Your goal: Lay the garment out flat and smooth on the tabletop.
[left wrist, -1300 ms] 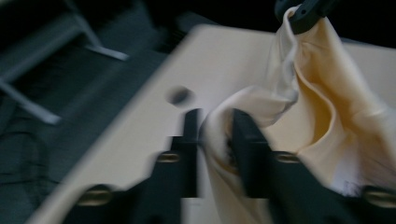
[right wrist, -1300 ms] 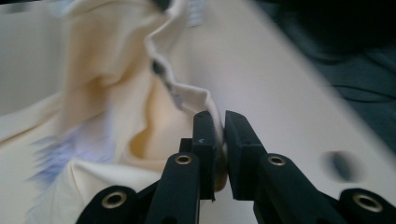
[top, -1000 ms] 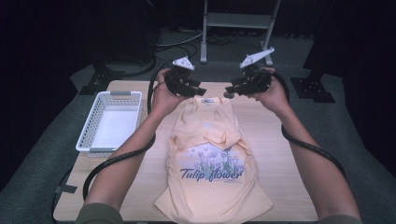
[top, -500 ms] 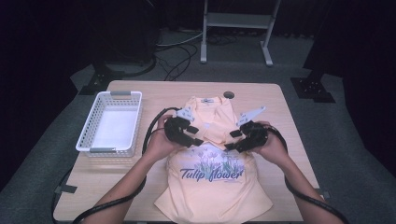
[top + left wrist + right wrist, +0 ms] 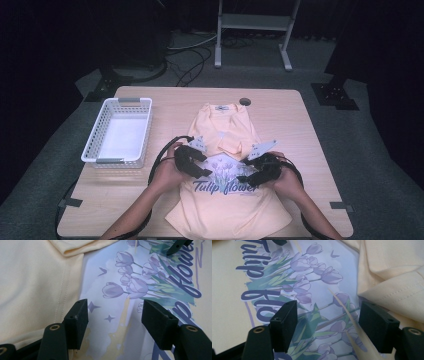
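The left gripper (image 5: 200, 169) and right gripper (image 5: 248, 176) both hovered with jaws spread wide and empty over the tulip print (image 5: 226, 176) of a pale yellow T-shirt (image 5: 222, 132). The shirt lay on the wooden table (image 5: 290, 125), its upper part folded down. A white plastic basket (image 5: 119, 131) stood to the left.

Both grippers, the left gripper (image 5: 194, 165) and right gripper (image 5: 256, 172), sit low over the yellow t-shirt (image 5: 227, 200), jaws apart with only printed cloth between them. A white basket (image 5: 118, 131) blocks the worktop's (image 5: 295, 125) left side. Bare wood lies open right of the shirt and along the far edge.
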The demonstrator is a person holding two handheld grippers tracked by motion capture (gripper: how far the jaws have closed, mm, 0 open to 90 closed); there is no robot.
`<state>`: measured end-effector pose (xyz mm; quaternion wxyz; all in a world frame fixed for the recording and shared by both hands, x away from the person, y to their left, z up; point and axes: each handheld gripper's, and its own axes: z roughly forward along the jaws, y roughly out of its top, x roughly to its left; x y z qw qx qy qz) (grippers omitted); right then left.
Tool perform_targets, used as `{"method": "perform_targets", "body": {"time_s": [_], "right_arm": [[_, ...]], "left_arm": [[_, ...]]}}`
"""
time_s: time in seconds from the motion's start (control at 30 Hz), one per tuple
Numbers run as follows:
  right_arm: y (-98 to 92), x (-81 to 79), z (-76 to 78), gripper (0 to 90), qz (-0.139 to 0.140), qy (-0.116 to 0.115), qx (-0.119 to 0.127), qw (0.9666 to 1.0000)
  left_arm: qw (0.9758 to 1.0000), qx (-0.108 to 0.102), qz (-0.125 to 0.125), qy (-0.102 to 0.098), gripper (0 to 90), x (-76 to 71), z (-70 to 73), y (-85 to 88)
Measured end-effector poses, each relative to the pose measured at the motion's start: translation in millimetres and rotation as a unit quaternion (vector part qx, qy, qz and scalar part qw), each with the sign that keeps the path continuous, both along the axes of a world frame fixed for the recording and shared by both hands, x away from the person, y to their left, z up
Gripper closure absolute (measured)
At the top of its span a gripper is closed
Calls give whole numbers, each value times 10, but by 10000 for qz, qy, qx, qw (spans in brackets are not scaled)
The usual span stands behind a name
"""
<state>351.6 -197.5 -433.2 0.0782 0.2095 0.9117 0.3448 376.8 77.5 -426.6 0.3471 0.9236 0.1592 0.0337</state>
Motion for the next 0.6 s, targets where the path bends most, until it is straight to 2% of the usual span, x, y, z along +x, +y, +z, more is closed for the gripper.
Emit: {"method": "perform_targets", "body": {"time_s": [0.1, 0.17, 0.4, 0.6], "right_arm": [[-16, -29, -16, 303, 7, -17, 88, 10000], [-22, -59, -25, 282, 38, -18, 123, 9999], [-12, -220, -33, 278, 171, -28, 139, 9998], [4, -366, -35, 279, 238, -10, 146, 9996]], "left_arm": [[10000, 2, 33, -5, 373, -51, -2, 7], [9999, -69, 101, 42, 349, -93, -12, 10], [9999, -105, 128, 19, 339, -292, -23, 40], [9999, -44, 102, -15, 328, -437, -21, 50]]}}
